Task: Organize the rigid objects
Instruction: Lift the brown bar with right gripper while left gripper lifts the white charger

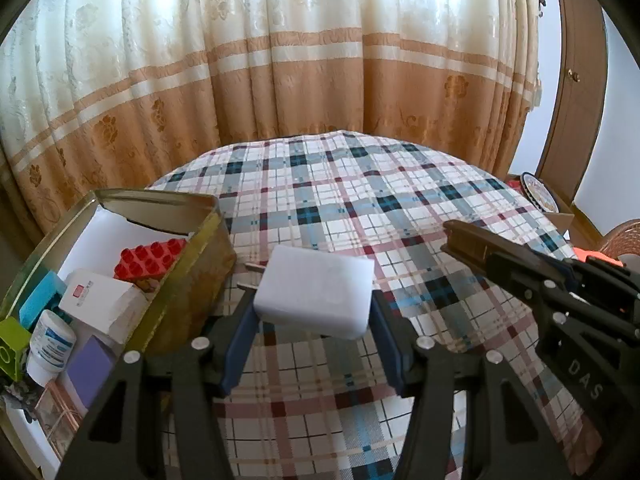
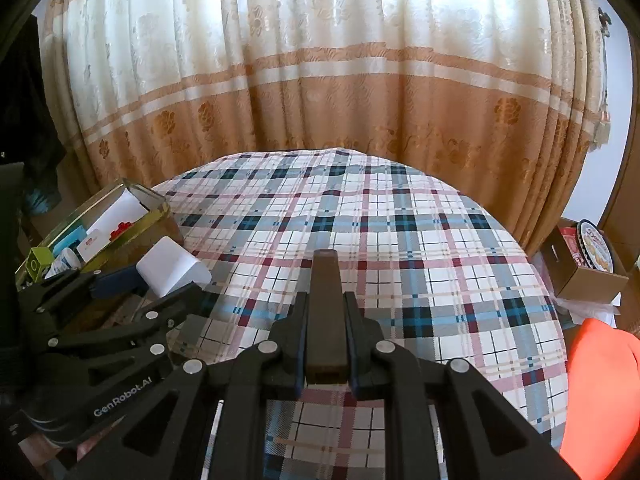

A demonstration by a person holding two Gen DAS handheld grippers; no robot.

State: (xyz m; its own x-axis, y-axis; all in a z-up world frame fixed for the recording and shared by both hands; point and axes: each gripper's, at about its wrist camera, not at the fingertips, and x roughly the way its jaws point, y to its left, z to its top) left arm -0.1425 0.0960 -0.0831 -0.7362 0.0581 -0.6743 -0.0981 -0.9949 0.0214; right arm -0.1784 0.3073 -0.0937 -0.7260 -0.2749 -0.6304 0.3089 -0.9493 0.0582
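Observation:
My left gripper (image 1: 314, 312) is shut on a white foam block (image 1: 316, 290) and holds it above the plaid tablecloth, just right of a gold tin box (image 1: 200, 256). The tin holds a red brick (image 1: 150, 258), a white carton (image 1: 100, 300), a white jar (image 1: 52, 344) and a purple block (image 1: 90, 364). My right gripper (image 2: 326, 344) is shut on a dark brown bar (image 2: 326, 312) that points forward over the table. The bar also shows in the left wrist view (image 1: 468, 244). The left gripper with the white block (image 2: 172, 266) shows at the left of the right wrist view.
The round table (image 2: 400, 240) wears a plaid cloth and stands against a beige and orange curtain (image 2: 320, 100). A cardboard box with a biscuit tin (image 2: 592, 256) sits off the table at right. An orange cloth (image 2: 600, 392) lies at the right edge.

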